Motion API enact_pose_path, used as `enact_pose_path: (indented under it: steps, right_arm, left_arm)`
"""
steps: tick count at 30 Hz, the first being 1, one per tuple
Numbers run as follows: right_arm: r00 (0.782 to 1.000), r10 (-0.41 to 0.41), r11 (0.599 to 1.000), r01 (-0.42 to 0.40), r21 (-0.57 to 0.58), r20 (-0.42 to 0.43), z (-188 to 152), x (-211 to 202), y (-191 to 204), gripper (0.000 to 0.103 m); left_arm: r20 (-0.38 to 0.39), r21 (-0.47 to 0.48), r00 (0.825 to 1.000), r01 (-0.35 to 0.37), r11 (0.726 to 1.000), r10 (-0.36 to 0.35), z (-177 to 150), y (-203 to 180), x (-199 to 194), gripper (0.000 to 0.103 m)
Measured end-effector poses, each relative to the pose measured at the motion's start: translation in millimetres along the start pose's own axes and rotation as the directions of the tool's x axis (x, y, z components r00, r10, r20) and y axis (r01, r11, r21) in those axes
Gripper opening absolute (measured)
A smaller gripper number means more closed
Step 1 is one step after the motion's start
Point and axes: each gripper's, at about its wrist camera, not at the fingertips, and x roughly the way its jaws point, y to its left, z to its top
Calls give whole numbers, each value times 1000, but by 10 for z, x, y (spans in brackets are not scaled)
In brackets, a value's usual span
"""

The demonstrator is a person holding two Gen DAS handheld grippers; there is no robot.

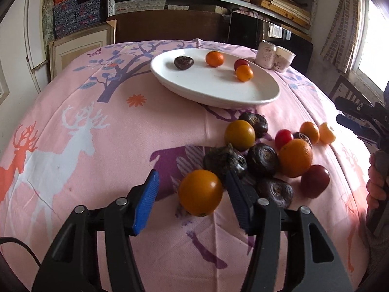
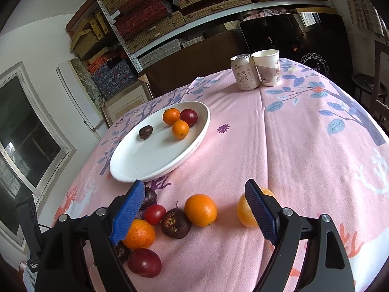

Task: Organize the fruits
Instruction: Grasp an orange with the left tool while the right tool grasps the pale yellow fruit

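oddly, only chinese characters show on the can (image 2: 245, 73); plate (image 2: 136, 168) at ten o'clock holds four fruits; left gripper (image 1: 192, 199) gapes around an orange (image 1: 200, 193), right gripper (image 2: 194, 209) wide apart.

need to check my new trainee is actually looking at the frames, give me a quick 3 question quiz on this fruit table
1. How many fruits lie on the white plate?
2. True or false: the can and the paper cup stand on the plate.
3. What sits between the fingers of the left gripper?
A. a yellow-orange fruit
B. the can
C. nothing

Key
1. Four: two orange, one red, one dark purple.
2. False: both stand on the tablecloth, apart from the plate.
3. A
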Motion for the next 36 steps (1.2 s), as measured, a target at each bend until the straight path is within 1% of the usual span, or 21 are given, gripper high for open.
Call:
enact_pose_path:
  steps: [2, 4, 6, 9, 11, 13, 15, 17, 19, 21, 27, 33, 36]
  right_arm:
    - [1000, -9, 1000, 9, 5, -3, -43, -30, -41, 85]
    - [1000, -18, 1000, 19, 10, -5, -86, -65, -87, 85]
    - [1000, -29, 999, 29, 21, -8, -123, -97, -146, 85]
    - [998, -64, 997, 65, 44, -17, -138, -116, -261, 85]
    - [995, -95, 993, 97, 60, -31, -137, -106, -339, 85]
    - [992, -114, 991, 117, 66, -48, -142, -80, -402, 84]
    - [991, -118, 991, 122, 56, -66, -154, -37, -413, 75]
    - [988, -120, 992, 123, 29, -94, -180, 30, -387, 56]
    - [979, -156, 988, 157, -7, -134, -220, 125, -365, 45]
    - [972, -178, 984, 178, -16, -155, -238, 192, -377, 42]
    - [971, -197, 980, 191, -50, -136, -200, 273, -359, 40]
    - [980, -163, 987, 160, -35, -111, -166, 257, -372, 38]
    - [984, -154, 988, 154, -4, -84, -155, 190, -421, 38]
  left_arm:
    - [-14, 9, 1000, 6, 1000, -6, -13, -26, 19, 56]
    - [-27, 5, 999, 20, 1000, -20, -18, -24, 38, 53]
    - [-37, 0, 998, 51, 999, -51, -23, -23, 57, 45]
    - [-58, 23, 995, 84, 996, -82, -37, -92, 99, 37]
    - [-55, 40, 996, 71, 997, -69, -47, -130, 94, 37]
    - [-55, 36, 996, 77, 996, -75, -51, -124, 92, 37]
    - [-51, 35, 996, 81, 996, -79, -50, -124, 85, 36]
    - [-46, 35, 996, 81, 996, -79, -48, -126, 74, 36]
    - [-43, 31, 996, 83, 996, -82, -43, -118, 69, 36]
    - [-44, 31, 996, 83, 996, -82, -41, -117, 72, 36]
    - [-53, 40, 995, 86, 995, -84, -52, -138, 96, 36]
    - [-37, 37, 996, 87, 996, -86, -47, -142, 67, 36]
    - [-4, 39, 997, 80, 996, -80, -34, -148, -12, 36]
